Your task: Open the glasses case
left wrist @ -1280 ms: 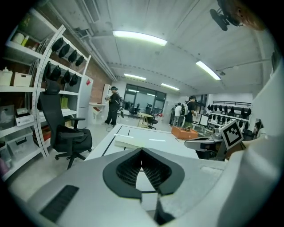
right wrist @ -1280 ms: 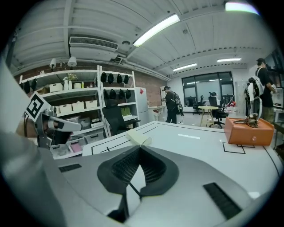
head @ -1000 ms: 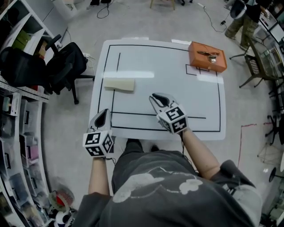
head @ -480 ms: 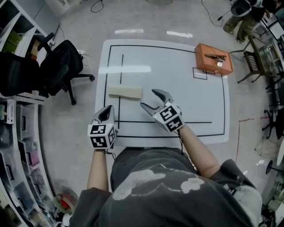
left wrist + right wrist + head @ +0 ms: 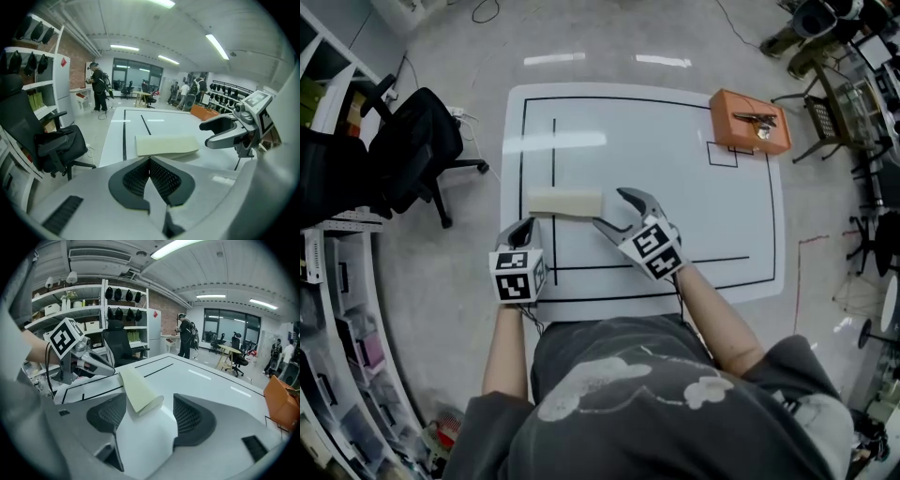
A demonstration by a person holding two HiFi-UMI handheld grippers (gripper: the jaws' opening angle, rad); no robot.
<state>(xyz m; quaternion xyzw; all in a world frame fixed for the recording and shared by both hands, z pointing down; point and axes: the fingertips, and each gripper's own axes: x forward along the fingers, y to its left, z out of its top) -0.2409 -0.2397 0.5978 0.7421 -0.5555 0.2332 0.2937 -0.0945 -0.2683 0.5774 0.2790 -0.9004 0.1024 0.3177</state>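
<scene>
White bench [image 5: 675, 169]: glasses case [image 5: 565, 202] end sits untouched between right gripper's [image 5: 608, 208] spread, just-opened jaws; left gripper's [image 5: 523, 228] jaws pressed together.

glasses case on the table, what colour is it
Pale cream-yellow, plain with no pattern: the glasses case shows best in the head view.

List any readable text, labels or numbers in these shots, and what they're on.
No readable text anywhere.
Cubes on left gripper and right gripper (fingers just opening, glasses case end between them): square black-and-white patterns only, no letters.
Orange box: no print visible.
Red sticker on white cabinet: too small to read.
</scene>
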